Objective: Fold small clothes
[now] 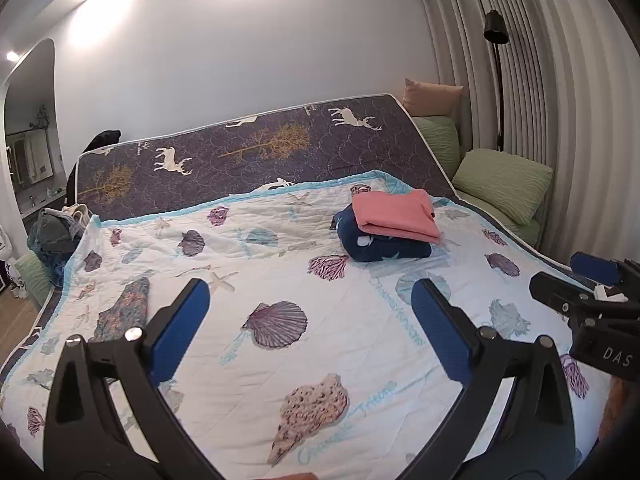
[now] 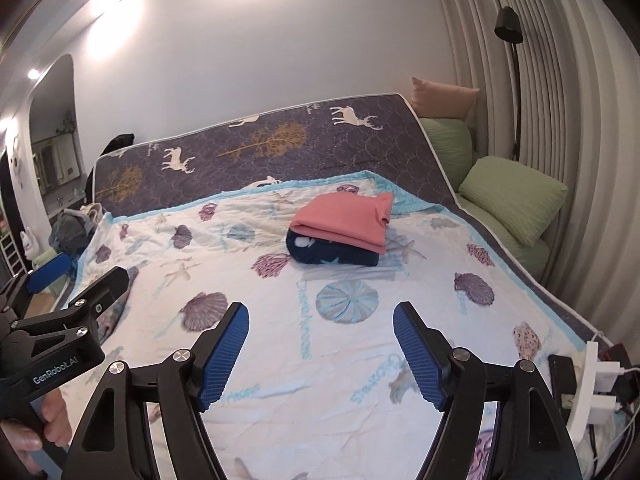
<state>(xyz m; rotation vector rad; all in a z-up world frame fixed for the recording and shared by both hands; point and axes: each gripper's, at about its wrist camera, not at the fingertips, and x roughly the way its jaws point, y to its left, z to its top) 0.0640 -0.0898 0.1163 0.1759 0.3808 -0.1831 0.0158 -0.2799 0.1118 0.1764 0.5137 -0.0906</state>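
Both grippers hang released and empty over the white seashell-print quilt (image 1: 340, 216) on the bed. The left gripper (image 1: 310, 320) fills the lower left-wrist frame, the right gripper (image 2: 320, 352) the lower right-wrist frame. At upper centre-right, the folded salmon-pink garment (image 2: 344, 222) lies atop the folded navy patterned garment (image 2: 320, 250).

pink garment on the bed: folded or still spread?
Folded. The pink garment is a compact layered rectangle, fold edges visible, stacked on a folded navy garment.
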